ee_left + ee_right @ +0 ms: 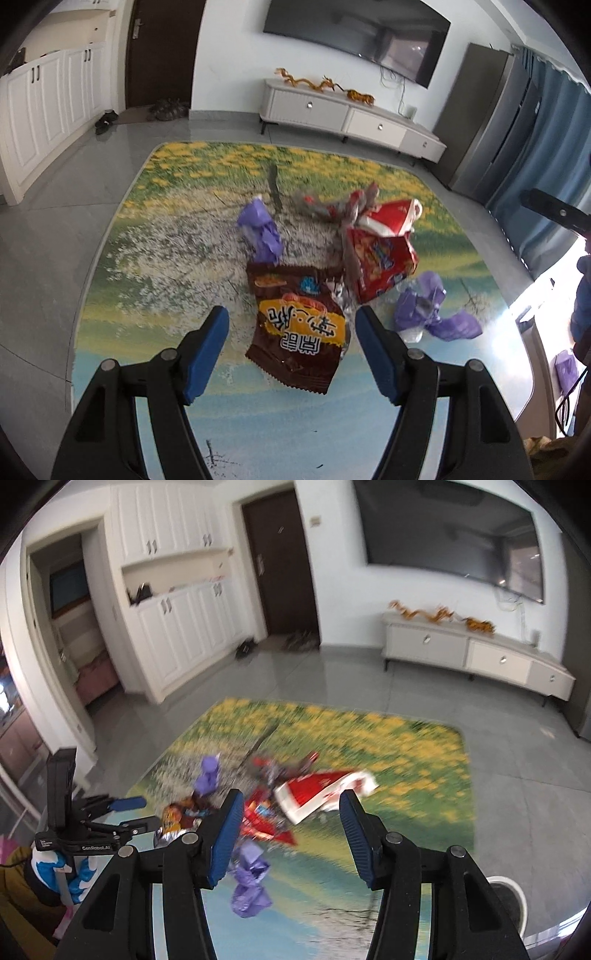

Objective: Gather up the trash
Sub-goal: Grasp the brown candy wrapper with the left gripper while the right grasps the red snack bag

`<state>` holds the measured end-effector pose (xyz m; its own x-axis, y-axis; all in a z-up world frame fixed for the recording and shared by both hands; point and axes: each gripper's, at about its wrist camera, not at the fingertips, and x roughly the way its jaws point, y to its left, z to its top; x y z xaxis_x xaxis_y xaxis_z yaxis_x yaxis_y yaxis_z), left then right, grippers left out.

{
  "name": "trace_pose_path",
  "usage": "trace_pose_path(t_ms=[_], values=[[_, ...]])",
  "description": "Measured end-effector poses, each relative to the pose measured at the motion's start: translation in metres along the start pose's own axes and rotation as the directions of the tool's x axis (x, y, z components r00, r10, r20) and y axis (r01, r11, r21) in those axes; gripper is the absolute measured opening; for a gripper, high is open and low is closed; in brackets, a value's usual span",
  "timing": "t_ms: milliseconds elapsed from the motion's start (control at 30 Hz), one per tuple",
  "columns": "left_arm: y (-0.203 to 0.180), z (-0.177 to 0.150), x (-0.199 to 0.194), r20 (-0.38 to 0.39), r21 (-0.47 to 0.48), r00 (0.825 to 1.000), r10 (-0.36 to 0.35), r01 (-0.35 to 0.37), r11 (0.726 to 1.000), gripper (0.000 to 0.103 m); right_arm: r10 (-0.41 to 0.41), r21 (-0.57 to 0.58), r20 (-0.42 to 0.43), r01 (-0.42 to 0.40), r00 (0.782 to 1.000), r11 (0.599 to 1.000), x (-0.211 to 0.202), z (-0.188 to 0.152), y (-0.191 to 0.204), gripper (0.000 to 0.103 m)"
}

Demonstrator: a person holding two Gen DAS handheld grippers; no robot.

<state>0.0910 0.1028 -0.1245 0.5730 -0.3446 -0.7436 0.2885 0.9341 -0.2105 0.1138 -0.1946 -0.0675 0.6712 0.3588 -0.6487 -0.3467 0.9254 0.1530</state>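
Trash lies on a flower-print rug (177, 206). A brown and yellow snack bag (295, 328) lies between the open fingers of my left gripper (291, 314), which hovers above it. Behind it are a red snack bag (380, 262), a red and white carton (391, 218), a crumpled foil wrapper (325, 203) and purple wrappers (260, 229) (424, 306). My right gripper (291, 801) is open and empty above the red and white carton (317, 794), with a purple wrapper (251, 882) below its left finger. The left gripper (129, 812) shows in the right wrist view.
A white TV cabinet (351, 114) stands against the far wall under a television (358, 33). White cupboards (48, 99) line the left wall by a dark door (162, 51). Blue curtains (546, 147) hang at right. A round white object (509, 901) sits at the rug's right.
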Motion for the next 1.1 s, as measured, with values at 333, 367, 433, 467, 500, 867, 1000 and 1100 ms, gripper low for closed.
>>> trace_pose_path(t_ms=[333,367,433,467,500,867,1000,1100], values=[[-0.001,-0.003,0.031,-0.069,0.009,0.997,-0.032,0.033,0.999,0.069,0.044,-0.114,-0.200,-0.068,0.979,0.991,0.088,-0.014,0.038,0.051],[0.000,-0.003,0.033,-0.070,0.002,0.997,-0.036,0.036,0.999,0.069,0.038,-0.122,-0.211,-0.065,0.977,0.990,0.096,-0.015,0.040,0.051],[0.003,-0.003,0.034,-0.071,-0.012,0.997,-0.042,0.041,0.999,0.069,0.032,-0.128,-0.228,-0.063,0.973,0.990,0.106,-0.015,0.039,0.051],[0.005,-0.003,0.036,-0.072,-0.017,0.997,-0.042,0.041,0.999,0.069,0.030,-0.132,-0.238,-0.063,0.971,0.989,0.112,-0.015,0.039,0.051],[0.006,-0.004,0.037,-0.074,-0.021,0.997,-0.038,0.036,0.999,0.069,0.025,-0.139,-0.249,-0.061,0.968,0.988,0.117,-0.016,0.039,0.051],[0.004,-0.011,0.038,-0.095,-0.044,0.995,-0.039,0.035,0.998,0.037,0.052,-0.162,-0.255,-0.095,0.965,0.982,0.122,-0.025,0.042,0.014],[0.002,-0.015,0.031,-0.086,-0.052,0.995,-0.040,0.036,0.998,0.029,0.072,-0.165,-0.207,-0.107,0.976,0.980,0.105,-0.020,0.046,0.011],[0.001,-0.018,0.020,-0.064,-0.063,0.997,-0.043,0.039,0.997,0.027,0.088,-0.167,-0.169,-0.116,0.982,0.979,0.090,-0.015,0.048,0.011]])
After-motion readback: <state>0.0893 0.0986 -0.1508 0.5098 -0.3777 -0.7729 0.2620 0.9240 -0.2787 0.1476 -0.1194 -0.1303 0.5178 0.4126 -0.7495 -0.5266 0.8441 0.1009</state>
